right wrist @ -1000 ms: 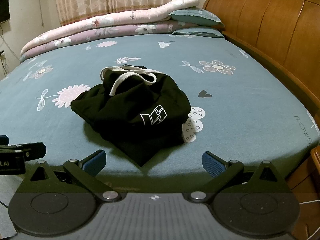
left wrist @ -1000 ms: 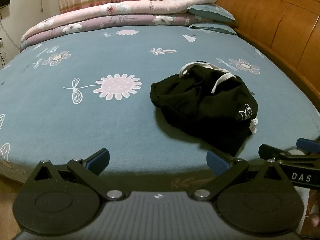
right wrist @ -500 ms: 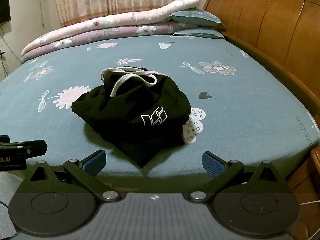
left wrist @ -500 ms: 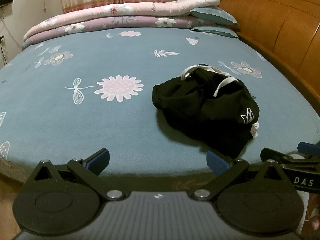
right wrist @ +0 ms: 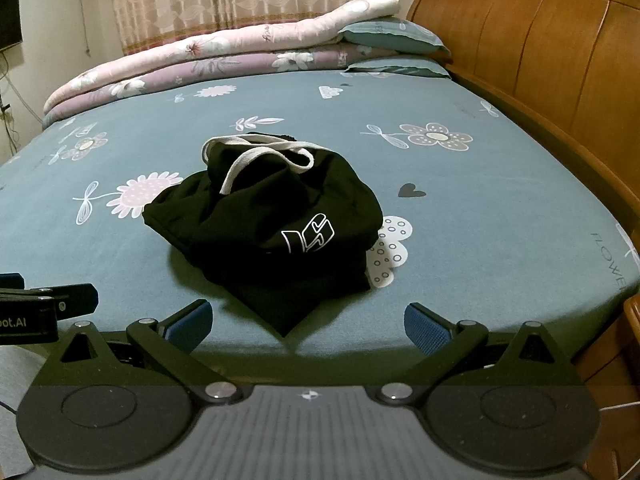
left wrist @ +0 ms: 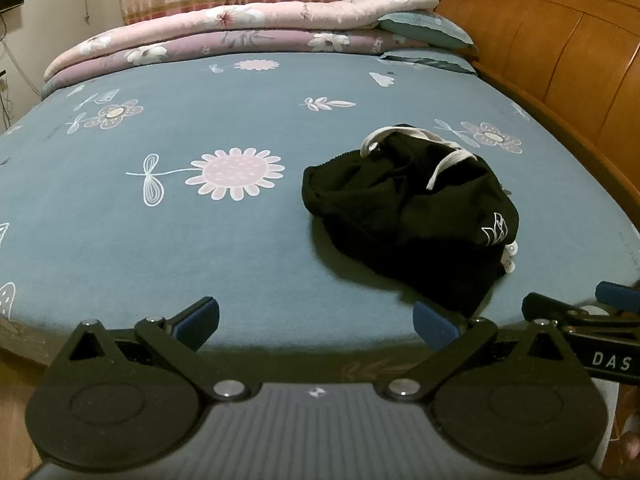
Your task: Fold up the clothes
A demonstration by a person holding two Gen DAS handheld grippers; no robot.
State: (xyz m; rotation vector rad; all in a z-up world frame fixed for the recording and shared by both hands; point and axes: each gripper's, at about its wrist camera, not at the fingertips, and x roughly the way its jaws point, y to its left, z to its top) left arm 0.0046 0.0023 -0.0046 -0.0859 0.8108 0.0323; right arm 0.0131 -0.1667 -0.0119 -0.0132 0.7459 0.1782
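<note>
Pre-grasp, I'd say: black shorts [right wrist: 264,232] are sitting crumpled near the bed [right wrist: 500,208] front edge. Left gripper [left wrist: 316,320] and right gripper [right wrist: 308,320] are hovering short of it, jaws spread, gripping nothing. Next: pinching the waistband, spreading flat.

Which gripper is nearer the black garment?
Right. The right gripper faces the black garment head-on, at its near corner; the left gripper sits off to its left.

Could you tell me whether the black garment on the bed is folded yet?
Not folded: the black garment lies crumpled in a heap, its white drawstring looped loosely on top.
</note>
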